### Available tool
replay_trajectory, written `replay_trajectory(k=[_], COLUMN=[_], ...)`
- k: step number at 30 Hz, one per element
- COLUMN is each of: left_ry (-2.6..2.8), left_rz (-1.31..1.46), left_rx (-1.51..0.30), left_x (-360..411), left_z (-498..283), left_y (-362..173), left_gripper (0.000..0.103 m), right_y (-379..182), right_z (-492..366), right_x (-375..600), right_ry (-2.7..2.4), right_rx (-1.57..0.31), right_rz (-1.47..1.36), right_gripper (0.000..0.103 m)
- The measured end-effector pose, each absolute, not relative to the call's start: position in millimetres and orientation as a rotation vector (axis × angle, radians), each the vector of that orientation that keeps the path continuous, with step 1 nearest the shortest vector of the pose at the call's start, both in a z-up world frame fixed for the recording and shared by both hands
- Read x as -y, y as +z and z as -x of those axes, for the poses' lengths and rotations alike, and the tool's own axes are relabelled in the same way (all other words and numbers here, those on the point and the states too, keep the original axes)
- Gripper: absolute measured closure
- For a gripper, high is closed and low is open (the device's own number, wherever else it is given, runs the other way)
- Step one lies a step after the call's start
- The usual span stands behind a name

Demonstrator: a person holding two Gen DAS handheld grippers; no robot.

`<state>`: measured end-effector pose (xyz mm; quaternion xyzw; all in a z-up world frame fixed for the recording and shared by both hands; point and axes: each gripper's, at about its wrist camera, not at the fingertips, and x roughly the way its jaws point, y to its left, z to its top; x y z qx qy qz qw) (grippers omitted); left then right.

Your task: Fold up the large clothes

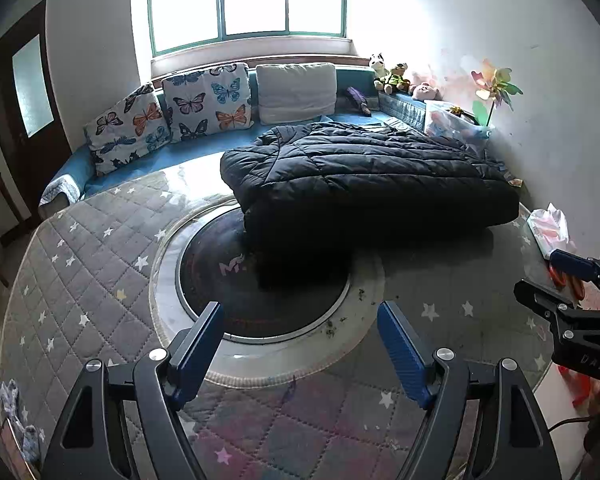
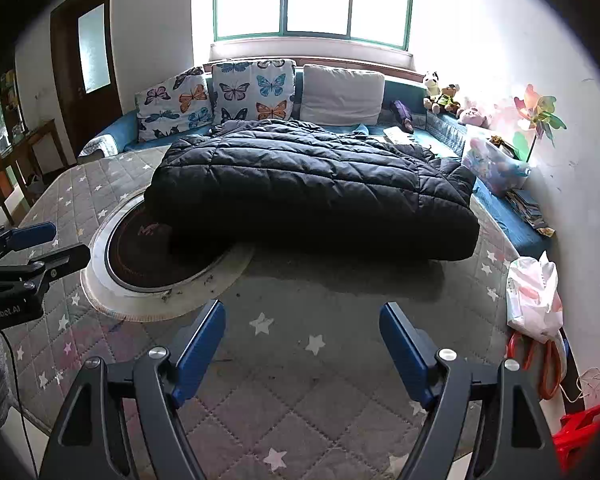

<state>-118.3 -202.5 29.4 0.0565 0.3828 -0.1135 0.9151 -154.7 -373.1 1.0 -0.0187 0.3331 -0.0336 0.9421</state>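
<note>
Jacket [image 1: 364, 184], black quilted, lies folded on star-quilted table cover [image 1: 80, 264], overlapping round hotplate [image 1: 228, 280]. L gripper [image 1: 300, 344] and R gripper [image 2: 302, 346] both wide, holding nothing. R view only: red stool [image 2: 580, 428]. Sofa [image 1: 204, 148] w/ cushions under window [image 1: 248, 0]

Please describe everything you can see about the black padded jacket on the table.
The black padded jacket is a large quilted garment, puffy with stitched channels and a slightly shiny shell. It lies flat in a thick rectangular bundle and looks already folded. It rests on the quilted star-patterned cover, its near left corner overlapping the round dark centre plate, its far edge near the blue bench. Neither gripper touches it; both are open and empty.
</note>
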Motion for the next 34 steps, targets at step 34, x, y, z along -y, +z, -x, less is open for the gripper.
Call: replay_trajectory(k=[34], left_ry=[-0.226], left_rz=[-0.105], left_rx=[-0.742], left_x=[199.0], left_z=[134.3], left_y=[33.5], left_gripper=[0.020], right_y=[7.4], right_z=[163.8], right_x=[357.6], right_ry=[-0.052], right_rx=[-0.648], right_rz=[0.045], right_gripper=[0.016])
